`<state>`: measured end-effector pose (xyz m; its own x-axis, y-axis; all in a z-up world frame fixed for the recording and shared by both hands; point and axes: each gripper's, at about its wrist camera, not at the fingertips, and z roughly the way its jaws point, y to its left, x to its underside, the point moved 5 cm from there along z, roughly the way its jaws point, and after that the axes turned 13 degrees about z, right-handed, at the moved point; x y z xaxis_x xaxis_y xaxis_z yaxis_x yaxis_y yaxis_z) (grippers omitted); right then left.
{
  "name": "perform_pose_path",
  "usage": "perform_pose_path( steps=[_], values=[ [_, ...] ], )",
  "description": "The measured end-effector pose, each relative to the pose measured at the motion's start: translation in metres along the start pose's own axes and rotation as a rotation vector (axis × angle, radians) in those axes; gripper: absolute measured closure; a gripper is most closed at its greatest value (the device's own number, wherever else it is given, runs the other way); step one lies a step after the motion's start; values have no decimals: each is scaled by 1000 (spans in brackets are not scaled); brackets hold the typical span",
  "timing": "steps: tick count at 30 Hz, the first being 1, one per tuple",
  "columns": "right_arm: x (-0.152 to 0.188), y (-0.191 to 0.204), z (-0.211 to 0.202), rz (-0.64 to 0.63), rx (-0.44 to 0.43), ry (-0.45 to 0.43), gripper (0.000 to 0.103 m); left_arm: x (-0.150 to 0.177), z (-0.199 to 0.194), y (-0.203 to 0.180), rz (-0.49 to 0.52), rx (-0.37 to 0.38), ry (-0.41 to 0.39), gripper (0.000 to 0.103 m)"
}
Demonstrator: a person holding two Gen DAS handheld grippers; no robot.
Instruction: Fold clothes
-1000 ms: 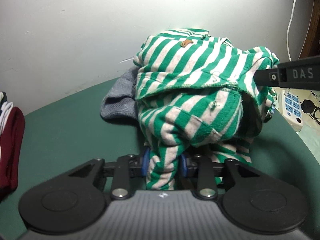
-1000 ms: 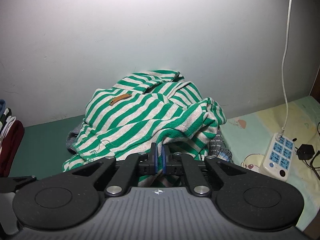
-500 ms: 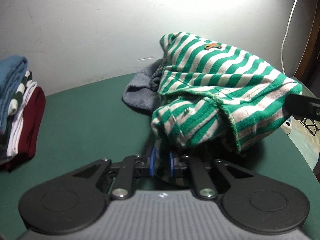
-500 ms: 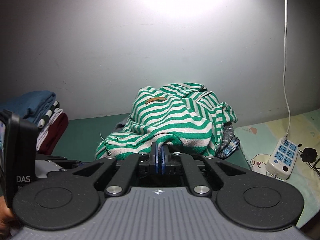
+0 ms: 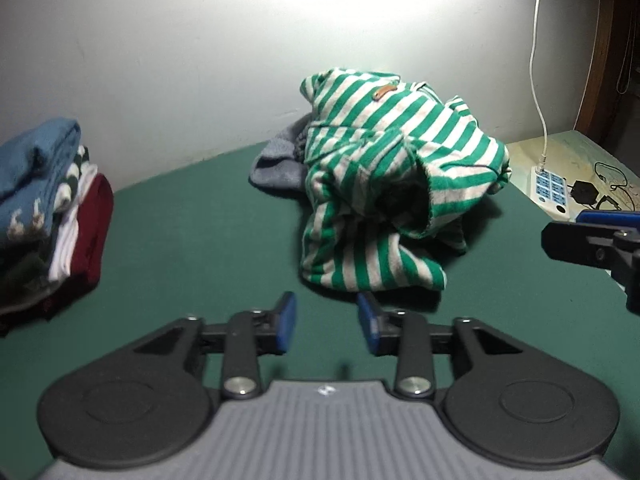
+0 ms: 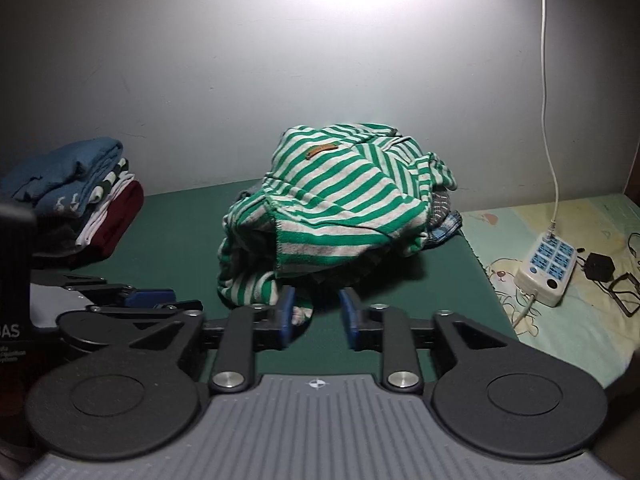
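Green-and-grey striped fleece top (image 5: 384,184) sits crumpled; both the left gripper (image 5: 326,322) and right gripper (image 6: 316,312) are opening, jaws empty. I'd regrab at the hem corners, then spread flat.

Left tool (image 5: 326,322) and right tool (image 6: 316,316) angled downward, jaws opening.

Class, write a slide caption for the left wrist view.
Left tongs opening, empty, before a crumpled striped top; folded pile beside.

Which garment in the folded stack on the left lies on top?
The blue garment tops the stack; the dark red one lies lower, with white between.
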<state>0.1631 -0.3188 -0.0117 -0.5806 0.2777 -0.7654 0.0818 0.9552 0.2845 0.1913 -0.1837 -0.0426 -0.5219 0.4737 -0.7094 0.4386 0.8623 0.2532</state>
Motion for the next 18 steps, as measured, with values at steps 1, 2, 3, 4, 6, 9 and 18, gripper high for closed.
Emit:
perform_pose_path(
  steps=[1, 2, 3, 4, 6, 9, 18],
  values=[
    [-4, -2, 1, 14, 0, -5, 48, -7, 3, -2, 27, -14, -16, 40],
    [-9, -4, 1, 27, 4, -16, 48, -13, 5, -4, 54, -27, -31, 35],
    [-13, -6, 2, 41, 7, -23, 47, -19, 9, -5, 73, -36, -41, 29],
    [-18, -8, 7, 57, 11, -19, 47, -24, 15, -4, 74, -35, -39, 28],
    [-26, -14, 21, 112, 26, -5, 46, -30, 30, -5, 89, -37, -32, 24],
    [-34, -26, 53, 202, 55, 44, 44, -37, 52, -6, 122, -45, -20, 18],
    [-40, -30, 127, 319, 89, 146, 51, -39, 103, -20, 162, -3, 31, 60]
  ],
)
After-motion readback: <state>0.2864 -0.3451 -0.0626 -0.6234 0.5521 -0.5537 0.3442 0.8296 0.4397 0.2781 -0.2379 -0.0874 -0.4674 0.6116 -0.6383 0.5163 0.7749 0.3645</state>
